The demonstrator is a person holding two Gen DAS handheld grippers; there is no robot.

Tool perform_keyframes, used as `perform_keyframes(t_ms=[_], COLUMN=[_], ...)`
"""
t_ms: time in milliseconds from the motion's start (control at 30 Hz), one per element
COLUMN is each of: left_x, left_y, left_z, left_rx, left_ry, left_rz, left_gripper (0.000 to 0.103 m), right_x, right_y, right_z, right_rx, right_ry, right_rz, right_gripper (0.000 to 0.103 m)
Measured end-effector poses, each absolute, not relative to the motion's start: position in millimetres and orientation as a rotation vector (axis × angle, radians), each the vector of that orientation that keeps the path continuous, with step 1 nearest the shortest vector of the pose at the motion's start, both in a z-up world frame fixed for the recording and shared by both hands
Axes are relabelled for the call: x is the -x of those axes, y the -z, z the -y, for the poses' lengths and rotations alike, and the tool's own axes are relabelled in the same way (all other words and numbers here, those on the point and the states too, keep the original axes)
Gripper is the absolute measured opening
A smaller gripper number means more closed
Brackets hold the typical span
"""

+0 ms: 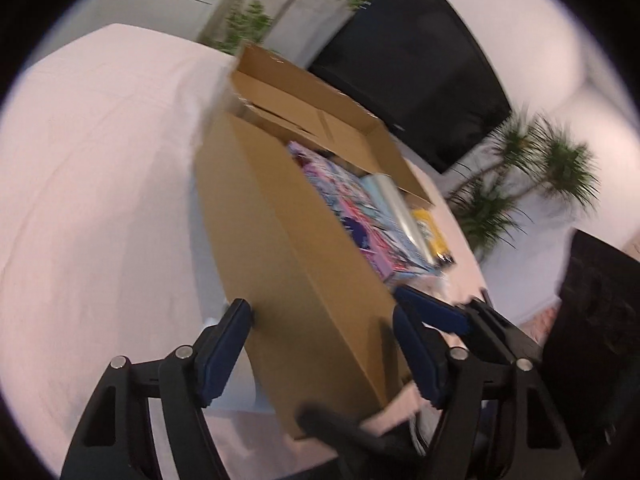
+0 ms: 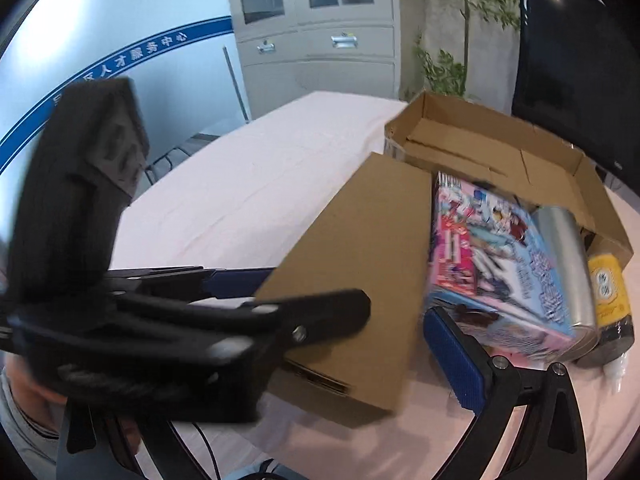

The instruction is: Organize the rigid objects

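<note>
A long table under a pale pink cloth [image 2: 256, 184] stands in an office with a grey metal cabinet [image 2: 316, 36], a black wall screen [image 1: 416, 64] and green potted plants [image 1: 532, 176]. The open brown cardboard box [image 1: 296, 240] lies on the cloth with its long axis running away down the table, bare cloth wide on its left. Inside lie a colourful illustrated flat box [image 2: 492, 256], a silver metal cylinder [image 2: 564, 264] and a yellow-labelled bottle [image 2: 608, 292], all lengthwise. The left gripper [image 1: 324, 332] spreads wide, straddling the box's near flap; the right gripper [image 2: 400, 320] also stands apart, empty.

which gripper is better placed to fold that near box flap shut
Left, probably. The left gripper already straddles the near flap, jaws open around it. The right gripper sits beside the flap's end, facing the colorful box.
</note>
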State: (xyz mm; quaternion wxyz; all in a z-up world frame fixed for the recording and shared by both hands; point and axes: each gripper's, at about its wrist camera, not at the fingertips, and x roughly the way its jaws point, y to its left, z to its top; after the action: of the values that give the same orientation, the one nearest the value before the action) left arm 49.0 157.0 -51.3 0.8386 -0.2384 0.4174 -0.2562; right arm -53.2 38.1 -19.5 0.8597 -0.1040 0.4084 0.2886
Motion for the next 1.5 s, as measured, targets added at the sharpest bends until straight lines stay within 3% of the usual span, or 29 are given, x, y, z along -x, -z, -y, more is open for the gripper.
perform_keyframes(t_ms=[33,67,233,300,433,500,567,633,867,900,1067,1233,1333,1500], left_x=[-46.4,-44.3,-42.7,-44.8,-48.3,-48.0,-47.2,-44.5,-42.4,-44.6,-37.6,-13.0,4.5,20.2], left_y=[49.8,50.0,64.7,72.0,75.0,72.7,69.8,64.5,54.3,55.1,60.0,63.7,71.8,88.2], left_z=[-157.0,-159.1,-182.1,-192.3,-188.9,-184.8,-180.8,-172.4,-129.2,-127.3,-135.8,-142.8,-159.9,-176.6], left_rx=[0.499,0.507,0.615,0.669,0.664,0.657,0.657,0.631,0.531,0.534,0.562,0.594,0.677,0.715], left_ry=[0.556,0.563,0.516,0.484,0.465,0.47,0.482,0.525,0.58,0.589,0.496,0.448,0.399,0.287], left_rz=[-0.88,-0.874,-0.881,-0.892,-0.928,-0.92,-0.912,-0.911,-0.91,-0.915,-0.918,-0.906,-0.895,-0.933], left_gripper=[0.071,0.071,0.075,0.083,0.082,0.079,0.064,0.059,0.06,0.06,0.06,0.062,0.071,0.072], right_x=[52.5,52.0,33.0,26.9,15.1,15.5,18.2,26.1,46.8,45.4,44.6,26.1,17.2,3.2], right_y=[21.1,22.1,41.9,51.1,80.7,81.8,74.6,65.2,40.4,40.9,49.1,62.4,69.2,96.0], right_z=[-28.5,-26.0,-3.5,6.2,10.7,8.6,5.7,3.3,3.7,2.2,8.0,28.8,51.9,69.5], right_rx=[0.205,0.188,0.044,-0.054,-0.24,-0.216,-0.141,0.002,0.14,0.15,0.196,0.08,-0.107,-0.41], right_ry=[-0.593,-0.58,-0.626,-0.668,-0.774,-0.79,-0.792,-0.731,-0.684,-0.683,-0.643,-0.68,-0.735,-0.836], right_rz=[-0.862,-0.867,-0.974,-1.028,-1.178,-1.171,-1.132,-1.064,-0.924,-0.92,-0.96,-0.99,-1.074,-1.228], right_gripper=[0.099,0.088,0.086,0.086,0.086,0.088,0.091,0.098,0.099,0.098,0.062,0.061,0.061,0.061])
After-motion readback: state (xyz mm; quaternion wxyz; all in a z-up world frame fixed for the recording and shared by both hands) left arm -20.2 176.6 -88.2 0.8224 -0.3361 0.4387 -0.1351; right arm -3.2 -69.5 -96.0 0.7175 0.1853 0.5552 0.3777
